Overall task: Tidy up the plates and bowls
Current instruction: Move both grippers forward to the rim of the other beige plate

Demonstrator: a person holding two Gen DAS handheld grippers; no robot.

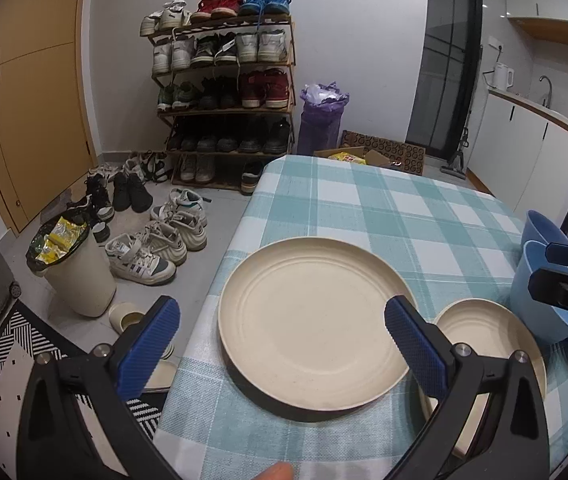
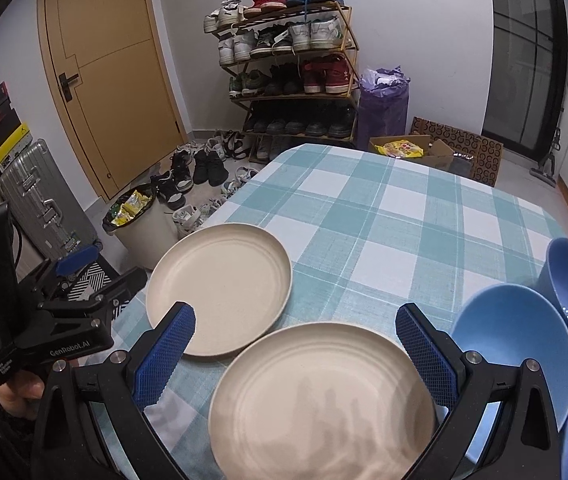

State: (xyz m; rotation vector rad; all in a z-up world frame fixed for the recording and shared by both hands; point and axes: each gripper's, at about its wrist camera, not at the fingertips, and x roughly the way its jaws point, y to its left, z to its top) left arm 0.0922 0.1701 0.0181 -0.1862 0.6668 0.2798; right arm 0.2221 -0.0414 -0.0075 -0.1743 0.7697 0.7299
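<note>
Left wrist, round ridged cream plate (image 1: 308, 336), checked tablecloth (image 1: 384, 216)

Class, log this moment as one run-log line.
left gripper: open, empty | right gripper: open, empty | two cream plates apart | blue bowls clustered | nothing stacked

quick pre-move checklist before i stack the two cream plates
1. Left gripper open: ok, jaws stand wide and empty.
2. Right gripper open: ok, empty too.
3. Left plate free to lift: ok, nothing lies on it.
4. Right plate bare to receive it: ok.
5. Plates apart: cannot tell, their rims look very close.
6. Blue bowls out of the way: not ok, the nearest sits tight beside the right plate.
7. Tablecloth flat: ok.
</note>
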